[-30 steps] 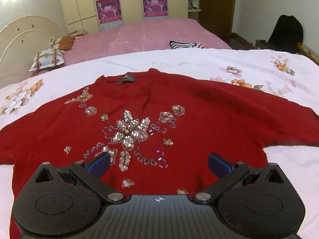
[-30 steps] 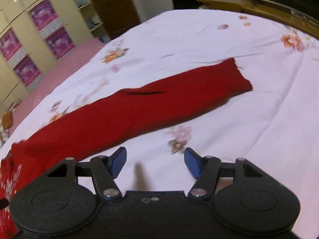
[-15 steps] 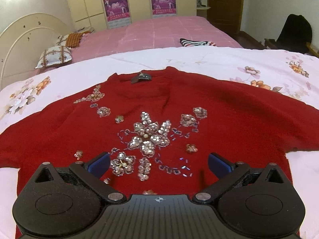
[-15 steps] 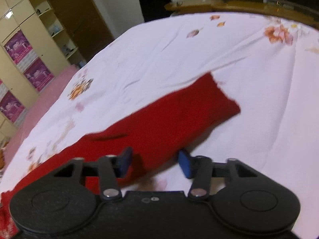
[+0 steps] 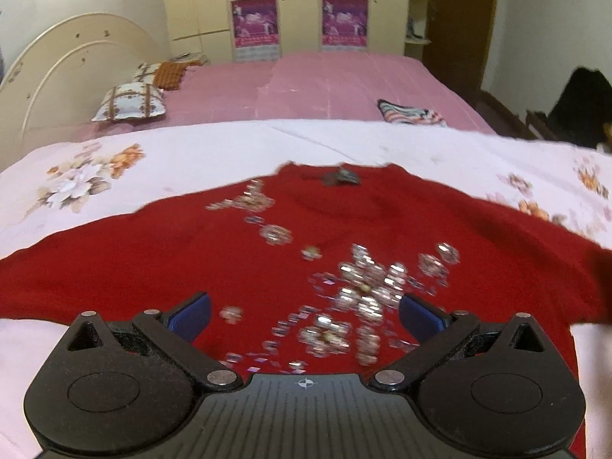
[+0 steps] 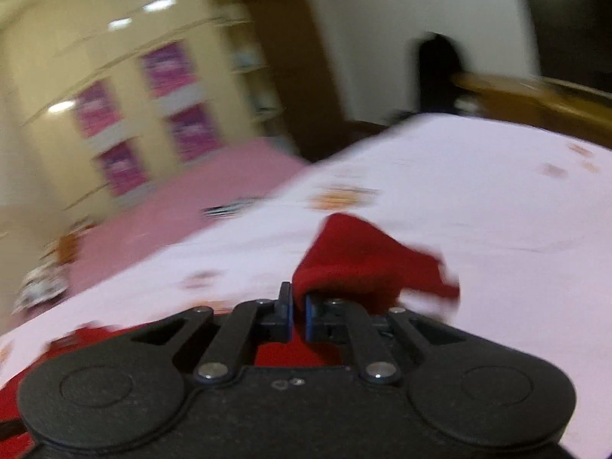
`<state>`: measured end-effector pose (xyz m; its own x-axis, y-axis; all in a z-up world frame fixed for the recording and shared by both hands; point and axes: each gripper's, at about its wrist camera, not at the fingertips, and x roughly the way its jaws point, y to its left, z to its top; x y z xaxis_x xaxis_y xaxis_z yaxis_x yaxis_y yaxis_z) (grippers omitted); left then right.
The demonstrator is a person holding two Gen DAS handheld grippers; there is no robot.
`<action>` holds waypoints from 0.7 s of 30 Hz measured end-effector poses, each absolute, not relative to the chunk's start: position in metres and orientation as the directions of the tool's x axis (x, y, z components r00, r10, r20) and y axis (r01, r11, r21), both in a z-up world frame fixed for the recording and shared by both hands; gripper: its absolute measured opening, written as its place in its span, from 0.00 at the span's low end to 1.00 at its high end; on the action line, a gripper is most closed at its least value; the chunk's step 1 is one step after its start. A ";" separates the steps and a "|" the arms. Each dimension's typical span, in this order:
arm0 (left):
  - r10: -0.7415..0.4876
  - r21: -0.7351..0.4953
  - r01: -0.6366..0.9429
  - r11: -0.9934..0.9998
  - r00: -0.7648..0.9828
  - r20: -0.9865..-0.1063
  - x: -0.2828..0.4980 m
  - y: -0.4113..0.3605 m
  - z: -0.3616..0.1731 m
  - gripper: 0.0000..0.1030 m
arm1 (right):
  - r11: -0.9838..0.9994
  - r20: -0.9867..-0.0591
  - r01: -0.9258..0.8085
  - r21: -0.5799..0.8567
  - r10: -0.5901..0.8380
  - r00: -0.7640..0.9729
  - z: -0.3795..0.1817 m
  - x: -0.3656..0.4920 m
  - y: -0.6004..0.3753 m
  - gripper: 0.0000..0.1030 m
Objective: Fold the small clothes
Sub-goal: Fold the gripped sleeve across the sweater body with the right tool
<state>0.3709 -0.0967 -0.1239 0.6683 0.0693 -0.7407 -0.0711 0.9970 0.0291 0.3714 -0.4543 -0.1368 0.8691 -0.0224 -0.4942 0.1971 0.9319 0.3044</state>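
Note:
A red sweater [image 5: 160, 260] with a sequin flower pattern [image 5: 359, 294] lies flat, front up, on a white floral bedsheet [image 5: 214, 153]. My left gripper [image 5: 304, 315] is open and empty, low over the sweater's lower front. In the right wrist view my right gripper [image 6: 297, 311] is shut on the sweater's red sleeve [image 6: 355, 256] and holds it lifted off the sheet [image 6: 497, 210], the cuff end hanging past the fingers. That view is blurred by motion.
A second bed with a pink cover [image 5: 344, 84] lies beyond, with pillows [image 5: 130, 101] and a striped cloth [image 5: 411, 113] on it. Yellow wardrobes [image 5: 298, 4] stand behind. A wooden bed rail [image 6: 535, 95] and a dark object [image 5: 581, 103] are at the right.
My right gripper went to the sleeve, shut on it and lifted it off the sheet. My left gripper shifted left over the sweater and stayed open.

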 end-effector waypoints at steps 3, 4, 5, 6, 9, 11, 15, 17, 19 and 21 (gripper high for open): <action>0.073 0.000 -0.108 0.994 0.669 -0.740 0.370 -0.068 -0.121 1.00 | 0.942 -0.490 0.036 0.333 0.141 0.860 -0.135 0.389 -0.386 0.07; 0.076 -0.009 -0.122 0.992 0.668 -0.740 0.370 -0.058 -0.121 1.00 | 0.940 -0.495 -0.008 0.342 0.187 0.849 -0.138 0.394 -0.364 0.07; 0.072 -0.021 -0.131 0.991 0.666 -0.742 0.369 -0.049 -0.122 1.00 | 0.935 -0.504 -0.044 0.352 0.229 0.833 -0.143 0.399 -0.343 0.07; 0.069 -0.032 -0.139 0.990 0.664 -0.745 0.369 -0.041 -0.124 1.00 | 0.929 -0.522 -0.080 0.360 0.272 0.809 -0.151 0.404 -0.320 0.07; 0.051 -0.068 -0.157 0.985 0.651 -0.757 0.370 -0.020 -0.132 1.00 | 0.922 -0.602 -0.159 0.353 0.354 0.715 -0.180 0.422 -0.266 0.10; 0.006 -0.114 -0.148 0.982 0.637 -0.771 0.372 -0.012 -0.138 1.00 | 0.915 -0.665 -0.180 0.361 0.387 0.639 -0.197 0.431 -0.245 0.26; -0.124 -0.214 -0.074 0.974 0.617 -0.777 0.376 -0.017 -0.149 1.00 | 0.924 -0.649 -0.196 0.329 0.372 0.664 -0.187 0.416 -0.247 0.47; -0.184 -0.253 -0.029 0.967 0.605 -0.775 0.380 -0.029 -0.155 1.00 | 0.938 -0.631 -0.178 0.298 0.334 0.700 -0.175 0.406 -0.264 0.49; -0.215 -0.255 0.016 0.967 0.591 -0.778 0.383 -0.046 -0.161 1.00 | 0.951 -0.621 -0.154 0.267 0.292 0.728 -0.168 0.398 -0.283 0.54; -0.215 -0.223 0.058 0.973 0.584 -0.783 0.384 -0.064 -0.168 1.00 | 0.965 -0.617 -0.118 0.235 0.242 0.749 -0.166 0.387 -0.303 0.58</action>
<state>0.3844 -0.0644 -0.1683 0.5840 -0.2145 -0.7829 0.0585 0.9731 -0.2230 0.3872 -0.3032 -0.1660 0.7490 0.2417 -0.6169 -0.1176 0.9648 0.2353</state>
